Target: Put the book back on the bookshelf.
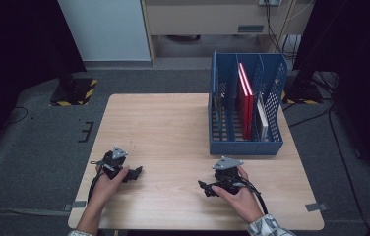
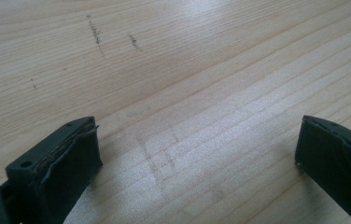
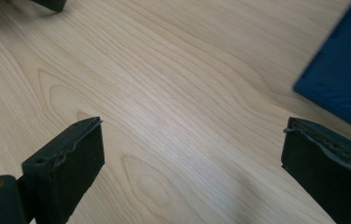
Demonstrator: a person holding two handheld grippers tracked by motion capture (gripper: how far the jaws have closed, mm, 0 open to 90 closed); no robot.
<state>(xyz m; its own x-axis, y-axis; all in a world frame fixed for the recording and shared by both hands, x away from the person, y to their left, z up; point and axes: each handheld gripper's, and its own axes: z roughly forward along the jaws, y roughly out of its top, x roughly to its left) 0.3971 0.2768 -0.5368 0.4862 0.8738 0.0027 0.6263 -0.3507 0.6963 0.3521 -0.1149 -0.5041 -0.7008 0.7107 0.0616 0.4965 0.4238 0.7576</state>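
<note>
My right tongs [image 1: 206,188] rest low on the desk [image 1: 163,123], spread wide and empty; my left tongs [image 1: 135,173] do the same further left. The blue rack [image 1: 244,145] stands just ahead and to the right of my right hand, its slots running away from me, red folders [image 1: 245,101] upright in the middle ones. The right hand is clearly nearer, so I judge the reach is its job.

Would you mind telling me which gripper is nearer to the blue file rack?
Right. The right gripper rests on the table just in front of the blue file rack, below its front wall. The left gripper lies farther off, toward the table's left side.
</note>
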